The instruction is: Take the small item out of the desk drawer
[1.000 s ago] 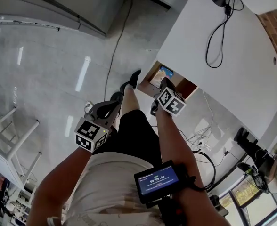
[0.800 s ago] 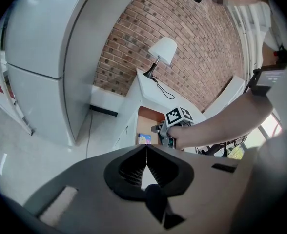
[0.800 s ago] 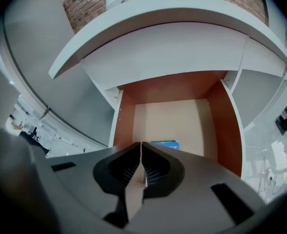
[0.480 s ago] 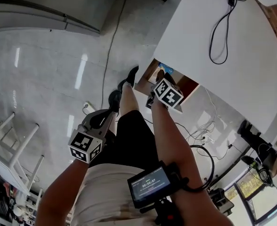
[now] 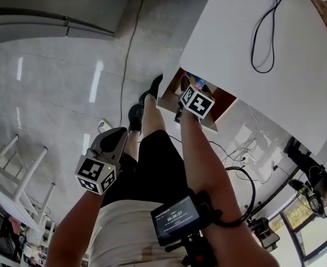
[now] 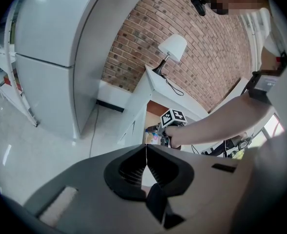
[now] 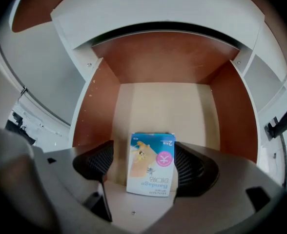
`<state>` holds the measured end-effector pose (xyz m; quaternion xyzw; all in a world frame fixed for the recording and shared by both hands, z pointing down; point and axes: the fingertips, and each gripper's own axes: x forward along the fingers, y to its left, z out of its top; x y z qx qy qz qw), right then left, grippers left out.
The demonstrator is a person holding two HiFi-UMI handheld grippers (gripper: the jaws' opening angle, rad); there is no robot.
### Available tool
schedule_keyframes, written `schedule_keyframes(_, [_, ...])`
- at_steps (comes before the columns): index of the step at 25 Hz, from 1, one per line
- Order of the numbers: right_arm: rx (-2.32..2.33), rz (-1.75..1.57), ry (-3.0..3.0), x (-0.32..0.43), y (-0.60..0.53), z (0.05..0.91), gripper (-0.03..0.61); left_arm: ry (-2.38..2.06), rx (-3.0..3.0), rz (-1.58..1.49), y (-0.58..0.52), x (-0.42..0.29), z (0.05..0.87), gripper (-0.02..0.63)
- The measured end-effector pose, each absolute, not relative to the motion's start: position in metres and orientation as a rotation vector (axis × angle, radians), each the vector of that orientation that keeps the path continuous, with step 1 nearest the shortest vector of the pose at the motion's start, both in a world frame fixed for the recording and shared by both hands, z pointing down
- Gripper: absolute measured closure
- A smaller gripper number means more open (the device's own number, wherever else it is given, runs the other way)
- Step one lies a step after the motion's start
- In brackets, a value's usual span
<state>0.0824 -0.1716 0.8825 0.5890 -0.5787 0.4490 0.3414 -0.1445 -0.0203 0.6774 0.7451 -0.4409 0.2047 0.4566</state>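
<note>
In the right gripper view, a small blue and white bandage box (image 7: pixel 151 164) lies on the floor of the open desk drawer (image 7: pixel 163 106). My right gripper (image 7: pixel 143 164) points down into the drawer. Its jaws have just been opening and now stand wide on either side of the box, not pressing it. From the head view the right gripper (image 5: pixel 184 88) reaches into the drawer (image 5: pixel 223 103), where a blue corner of the box (image 5: pixel 197 84) shows. My left gripper (image 6: pixel 146 160) is shut on nothing and hangs low beside the person's leg (image 5: pixel 119 133).
The white desk top (image 5: pixel 263 93) overhangs the drawer and carries a black cable (image 5: pixel 269 32) and a lamp (image 6: pixel 173 45). A tall white appliance (image 6: pixel 51 57) stands to the left. Loose cables (image 5: pixel 241 154) lie on the floor under the desk. A white rack (image 5: pixel 13 171) is at the far left.
My right gripper has sunk deeper into the drawer. My left gripper has dropped lower and drifted left, next to the leg.
</note>
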Motion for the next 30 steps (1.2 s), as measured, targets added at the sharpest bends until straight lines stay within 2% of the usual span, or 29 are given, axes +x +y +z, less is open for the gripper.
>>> schedule_keyframes(20, [1.492, 1.195, -1.383, 0.095, -0.173, 0.930, 0.236, -1.077, 1.807, 0.519, -0.010, -0.136, 0.689, 0.607])
schedule_keyframes(30, [1.490, 1.217, -1.389, 0.094, -0.171, 0.925, 0.236, -1.084, 1.814, 0.502, -0.023, -0.141, 0.682, 0.607])
